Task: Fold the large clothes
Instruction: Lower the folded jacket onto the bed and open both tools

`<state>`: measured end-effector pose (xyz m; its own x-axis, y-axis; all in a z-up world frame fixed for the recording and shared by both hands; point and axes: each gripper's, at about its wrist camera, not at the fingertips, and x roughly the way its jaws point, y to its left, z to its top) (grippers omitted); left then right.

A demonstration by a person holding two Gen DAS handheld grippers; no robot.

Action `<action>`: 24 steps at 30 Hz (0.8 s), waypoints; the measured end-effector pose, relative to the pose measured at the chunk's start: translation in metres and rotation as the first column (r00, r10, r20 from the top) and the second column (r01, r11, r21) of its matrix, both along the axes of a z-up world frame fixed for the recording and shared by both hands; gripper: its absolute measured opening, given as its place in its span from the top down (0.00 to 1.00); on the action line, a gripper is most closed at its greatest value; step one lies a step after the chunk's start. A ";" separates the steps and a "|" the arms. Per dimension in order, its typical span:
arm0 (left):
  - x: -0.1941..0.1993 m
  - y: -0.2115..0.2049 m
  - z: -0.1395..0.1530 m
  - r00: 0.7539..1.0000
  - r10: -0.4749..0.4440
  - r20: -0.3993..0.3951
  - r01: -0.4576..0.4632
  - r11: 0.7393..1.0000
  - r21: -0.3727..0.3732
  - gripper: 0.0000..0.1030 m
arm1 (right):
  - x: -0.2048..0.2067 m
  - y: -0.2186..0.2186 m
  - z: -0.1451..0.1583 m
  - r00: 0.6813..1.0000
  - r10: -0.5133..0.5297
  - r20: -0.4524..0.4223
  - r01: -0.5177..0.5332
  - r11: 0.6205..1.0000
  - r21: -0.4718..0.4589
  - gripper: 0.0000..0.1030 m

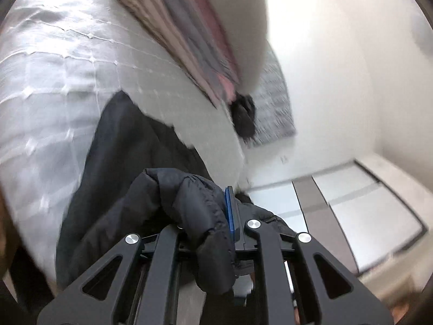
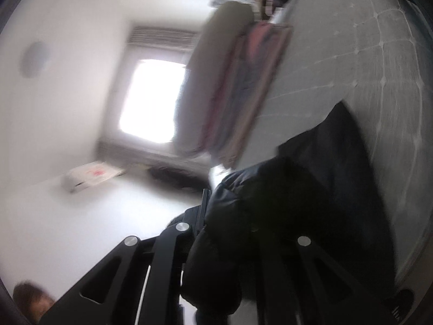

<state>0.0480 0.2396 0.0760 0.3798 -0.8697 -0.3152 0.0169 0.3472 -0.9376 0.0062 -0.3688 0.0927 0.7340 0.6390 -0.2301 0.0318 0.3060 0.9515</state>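
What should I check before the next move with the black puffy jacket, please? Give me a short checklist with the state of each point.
1. Left gripper shut on the black puffy jacket: ok, fabric bunches between its fingers.
2. Right gripper shut on the same jacket: ok, though the view is blurred.
3. Rest of the jacket trails onto the white quilted bed cover: ok.
4. Landing area free: cannot tell; a stack of folded clothes lies further along the bed.
5. Jacket flat, without twist: cannot tell, too much blur.
6. Sleeves tucked in: cannot tell.
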 end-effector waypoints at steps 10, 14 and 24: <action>0.083 -0.037 -0.116 0.957 0.143 -0.251 -0.139 0.990 0.032 0.73 | 0.080 -0.013 -0.094 0.951 -0.025 -0.310 0.022 1.000 -0.012 0.57; 0.078 -0.026 -0.086 0.971 0.188 -0.148 -0.197 0.979 -0.050 0.49 | 0.056 -0.013 -0.064 0.968 -0.036 -0.250 0.031 0.999 -0.024 0.37; 0.043 -0.047 0.000 0.970 0.195 0.143 -0.202 0.979 0.034 0.26 | 0.062 0.121 -0.037 0.906 0.355 -0.230 -0.386 0.917 -0.104 0.31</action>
<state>0.0912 0.1926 0.0761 0.5863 -0.7574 -0.2874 0.0713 0.4016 -0.9130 0.0679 -0.2475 0.0557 0.3788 0.8045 -0.4574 0.0759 0.4656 0.8818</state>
